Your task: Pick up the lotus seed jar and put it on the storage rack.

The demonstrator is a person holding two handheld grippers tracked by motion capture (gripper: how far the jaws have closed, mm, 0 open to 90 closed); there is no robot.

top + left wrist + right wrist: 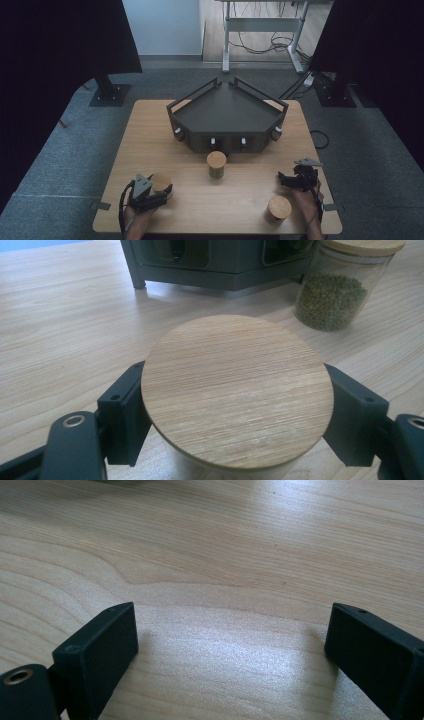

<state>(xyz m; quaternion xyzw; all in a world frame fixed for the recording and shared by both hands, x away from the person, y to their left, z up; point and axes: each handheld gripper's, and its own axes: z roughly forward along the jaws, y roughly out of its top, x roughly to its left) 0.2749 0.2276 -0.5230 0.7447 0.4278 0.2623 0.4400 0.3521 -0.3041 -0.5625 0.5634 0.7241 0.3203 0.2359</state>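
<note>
- At the lower left of the high view, the left gripper (159, 192) sits at a jar with a bamboo lid (161, 182), near the front edge of the wooden table (150, 135).
- In the left gripper view that jar (237, 392) takes up the centre of the frame; the two black jaws stand on either side of it, just under the lid's rim, clamped against its sides.
- At the upper right of the left gripper view stands a glass jar of green beans (331, 297), well apart from the held jar.
- In the centre of the high view this second jar (216, 164) stands just in front of the dark angled tray rack (227, 117), which fills the upper middle of the table.
- At the lower right of the high view a third bamboo-lidded jar (279, 208) stands near the table's front edge, just beside the person's right hand.
- Right of it and slightly higher in the frame, the right gripper (286, 180) hovers over bare tabletop.
- In the right gripper view its jaws stand wide apart, with only wood grain between them.
</note>
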